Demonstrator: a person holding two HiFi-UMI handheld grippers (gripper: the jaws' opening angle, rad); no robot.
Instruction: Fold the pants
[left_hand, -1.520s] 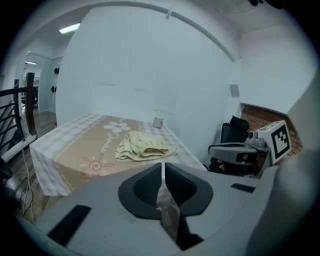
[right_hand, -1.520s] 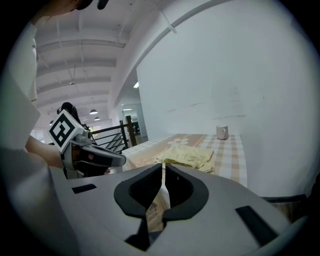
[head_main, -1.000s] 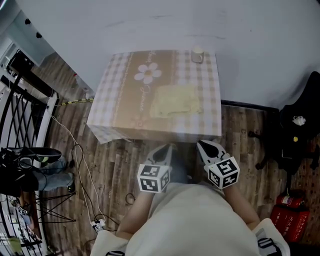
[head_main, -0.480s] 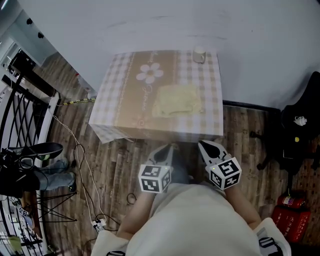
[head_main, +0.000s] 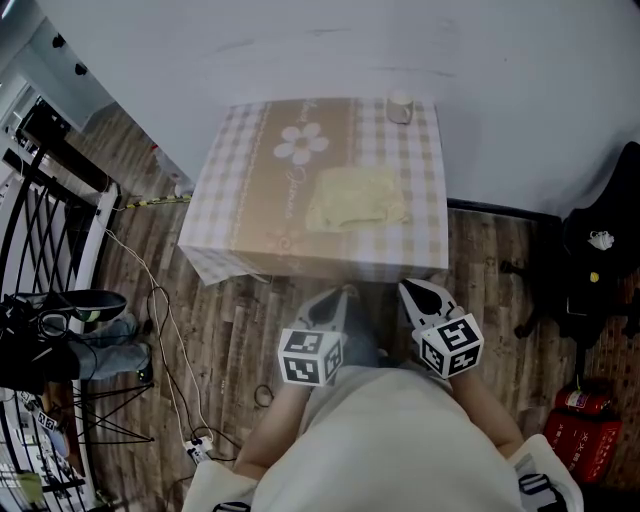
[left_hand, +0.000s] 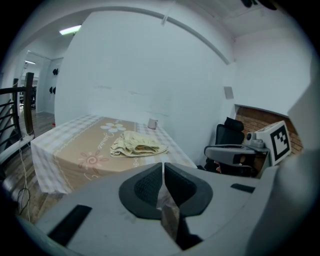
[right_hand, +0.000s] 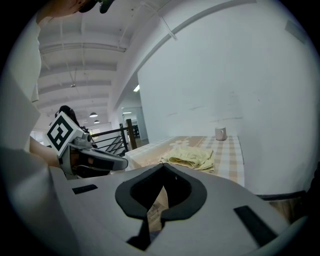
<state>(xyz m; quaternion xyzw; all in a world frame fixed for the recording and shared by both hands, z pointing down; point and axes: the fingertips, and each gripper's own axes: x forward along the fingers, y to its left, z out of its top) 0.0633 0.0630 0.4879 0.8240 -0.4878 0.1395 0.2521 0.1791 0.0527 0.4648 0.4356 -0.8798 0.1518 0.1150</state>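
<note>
While pants (head_main: 355, 200) lie well apart, left gripper (head_main: 342, 293) and right gripper (head_main: 407, 288) jaws meet — empty

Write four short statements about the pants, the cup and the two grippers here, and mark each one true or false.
1. The pale yellow pants lie on the checked-cloth table. True.
2. The small white cup stands on top of the pants. False: it stands apart from them, near the table's far right corner.
3. The left gripper is shut with nothing between its jaws. True.
4. The right gripper has hold of the pants. False: it is shut and empty, held short of the table's near edge beside the left gripper.
</note>
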